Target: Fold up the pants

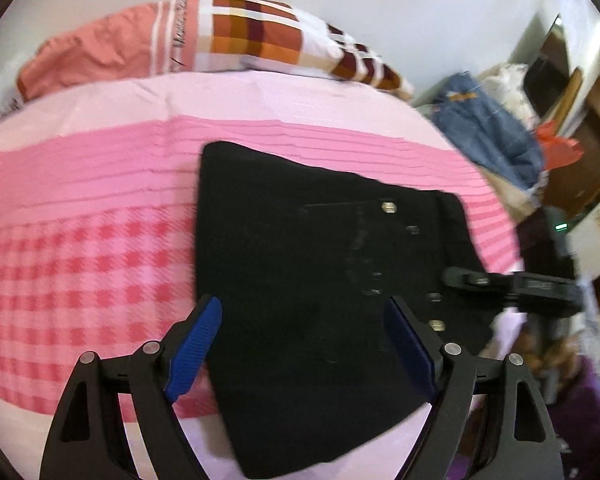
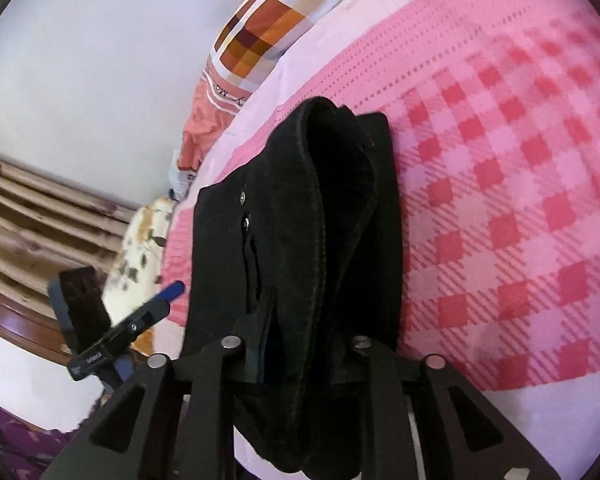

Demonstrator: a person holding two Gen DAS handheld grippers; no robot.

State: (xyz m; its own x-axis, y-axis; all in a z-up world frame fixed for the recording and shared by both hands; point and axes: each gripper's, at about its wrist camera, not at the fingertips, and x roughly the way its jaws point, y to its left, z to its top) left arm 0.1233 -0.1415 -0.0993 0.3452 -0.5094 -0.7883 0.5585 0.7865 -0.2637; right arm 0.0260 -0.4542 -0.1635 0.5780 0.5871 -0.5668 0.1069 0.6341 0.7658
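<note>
Black pants (image 1: pixel 300 248) lie folded into a broad panel on the pink checked bedspread (image 1: pixel 80 260), their metal rivets toward the right edge. My left gripper (image 1: pixel 303 308) hovers open over the near part of the panel, blue pads wide apart and nothing between them. My right gripper (image 1: pixel 458 278) reaches in from the right at the rivet edge. In the right wrist view a thick bunched fold of the pants (image 2: pixel 340 208) rises between the fingers of my right gripper (image 2: pixel 300 344), which is shut on it; cloth hides the fingertips. A blue-padded left finger (image 2: pixel 172 291) shows beside the pants.
A checked orange and white pillow (image 1: pixel 220 36) lies at the head of the bed by the white wall. Blue jeans (image 1: pixel 488 128) and other clothes are piled off the bed's right side. Purple clothing of a person (image 1: pixel 580 420) is near. Wooden slats (image 2: pixel 40 208) stand beyond the bed.
</note>
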